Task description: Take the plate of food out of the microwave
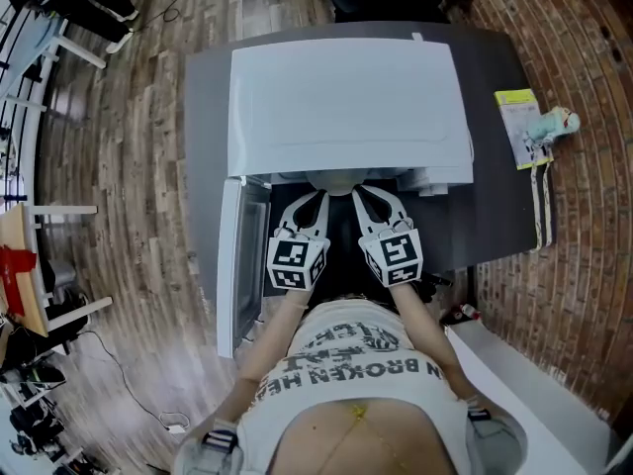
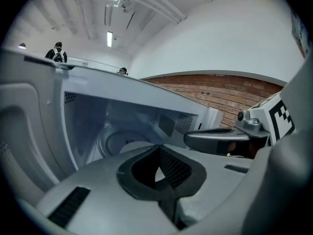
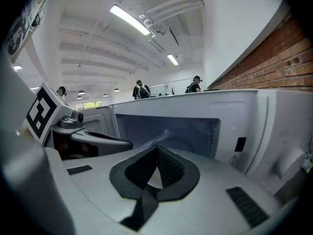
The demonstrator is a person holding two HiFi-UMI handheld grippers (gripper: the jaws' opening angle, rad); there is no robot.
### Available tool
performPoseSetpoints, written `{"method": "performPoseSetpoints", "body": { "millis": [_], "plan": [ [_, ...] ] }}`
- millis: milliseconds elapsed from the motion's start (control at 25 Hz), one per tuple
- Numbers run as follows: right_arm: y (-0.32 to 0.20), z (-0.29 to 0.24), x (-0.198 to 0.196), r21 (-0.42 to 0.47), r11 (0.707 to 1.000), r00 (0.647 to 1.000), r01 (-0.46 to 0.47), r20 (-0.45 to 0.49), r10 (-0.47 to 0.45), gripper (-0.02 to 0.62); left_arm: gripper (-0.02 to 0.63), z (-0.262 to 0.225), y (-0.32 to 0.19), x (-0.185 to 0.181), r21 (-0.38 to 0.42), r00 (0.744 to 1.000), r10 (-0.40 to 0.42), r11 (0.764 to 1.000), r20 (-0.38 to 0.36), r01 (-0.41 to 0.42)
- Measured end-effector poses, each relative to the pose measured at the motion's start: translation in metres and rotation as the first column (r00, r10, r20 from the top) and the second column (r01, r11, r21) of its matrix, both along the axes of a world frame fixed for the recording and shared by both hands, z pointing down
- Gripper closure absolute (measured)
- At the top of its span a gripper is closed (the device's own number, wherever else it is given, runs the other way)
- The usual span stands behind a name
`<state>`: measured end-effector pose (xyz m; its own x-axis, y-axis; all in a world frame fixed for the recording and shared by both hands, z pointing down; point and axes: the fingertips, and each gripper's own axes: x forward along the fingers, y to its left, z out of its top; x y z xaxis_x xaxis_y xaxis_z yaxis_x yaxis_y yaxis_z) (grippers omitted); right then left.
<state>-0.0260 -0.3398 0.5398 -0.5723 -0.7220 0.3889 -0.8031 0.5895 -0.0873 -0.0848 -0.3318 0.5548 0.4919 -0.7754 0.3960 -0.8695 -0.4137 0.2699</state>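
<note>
Microwave: a white microwave [image 1: 346, 107] stands on the dark table [image 1: 495, 206], with its door [image 1: 229, 265] swung open at 9 o'clock of the cavity in the head view.

Plate of food: the plate [image 2: 116, 142] is inside the cavity, a pale round shape low on its floor. In the head view only its near rim [image 1: 334, 185] shows under the front edge of the microwave's top. The food on it cannot be made out.

Left hand-held gripper: the left hand-held gripper [image 1: 318, 198] has its jaws together tip to tip, with nothing between them. It points into the cavity mouth [image 2: 159, 149]. The plate lies ahead at about 1 o'clock in the head view and is not touched.

Right hand-held gripper: the right hand-held gripper [image 1: 358, 195] is also closed and empty. It sits just beside the left one at its 3 o'clock and is aimed into the same opening [image 3: 156, 147]. The plate lies ahead at about 11 o'clock, apart from the tips.

Marker cubes: each hand-held gripper carries one, the left cube [image 1: 295, 262] and the right cube [image 1: 396, 255], at 6 o'clock of the jaws.

Table extras: a yellow-green packet [image 1: 517, 127] lies near the table's 3 o'clock edge, well apart from the microwave.
</note>
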Motion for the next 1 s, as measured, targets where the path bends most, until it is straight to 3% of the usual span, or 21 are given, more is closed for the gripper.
{"method": "performPoseSetpoints", "body": {
  "millis": [320,800,920,1000],
  "plan": [
    [-0.002,0.043,0.001,-0.098,0.995,0.999,-0.003,-0.037,-0.001,0.588,0.600,0.045,0.001,-0.003,-0.105,1.000,0.010,0.994,0.018,-0.008],
    [-0.006,0.085,0.007,-0.225,0.974,0.999,-0.035,-0.034,0.028,0.588,0.600,0.079,-0.005,-0.013,-0.213,1.000,-0.015,0.977,-0.016,0.011],
    [-0.008,0.087,0.009,-0.244,0.969,0.999,-0.048,0.013,0.053,0.588,0.600,0.083,-0.006,-0.016,-0.238,0.997,-0.047,0.971,-0.059,0.032],
    [-0.010,0.088,0.011,-0.278,0.958,0.992,-0.067,0.087,0.094,0.586,0.600,0.085,-0.006,-0.018,-0.267,0.986,-0.091,0.962,-0.138,0.051]
  ]
}}
